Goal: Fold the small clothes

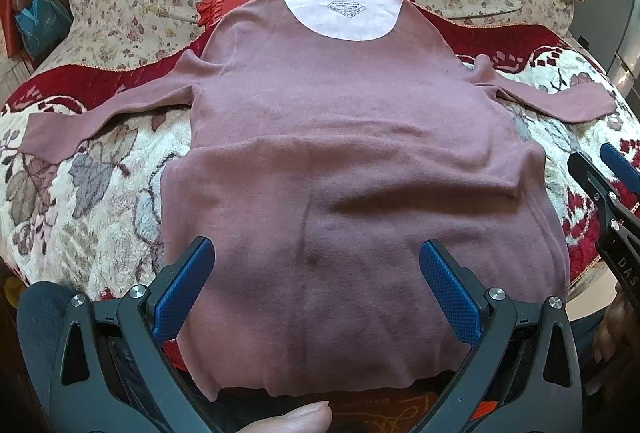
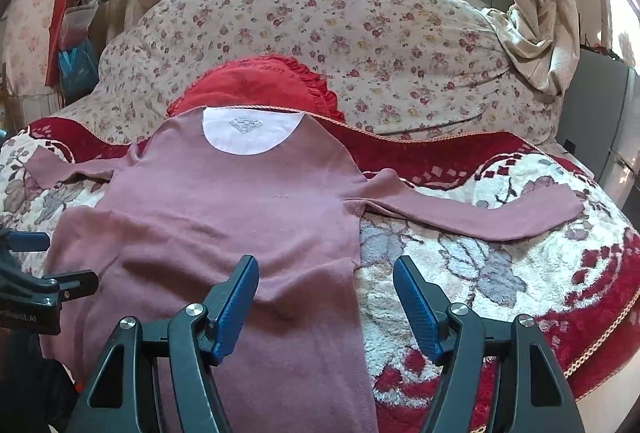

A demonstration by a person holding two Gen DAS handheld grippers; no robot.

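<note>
The pink shirt (image 1: pixel 340 153) lies flat on the bed (image 1: pixel 100 193), collar at 12 o'clock, so the left tool (image 1: pixel 316 287) and right tool (image 2: pixel 326 297), both wide apart, can fold it.

A mauve shirt (image 1: pixel 340 161) lies flat on a floral blanket (image 1: pixel 92 193), sleeves spread. The left gripper (image 1: pixel 316 265) hangs open above its hem; the right gripper (image 1: pixel 612 193) shows at the edge.

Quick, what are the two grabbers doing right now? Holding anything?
Left gripper: open, holding nothing, over the pink shirt.
Right gripper: open, holding nothing, over the shirt's side edge.
</note>
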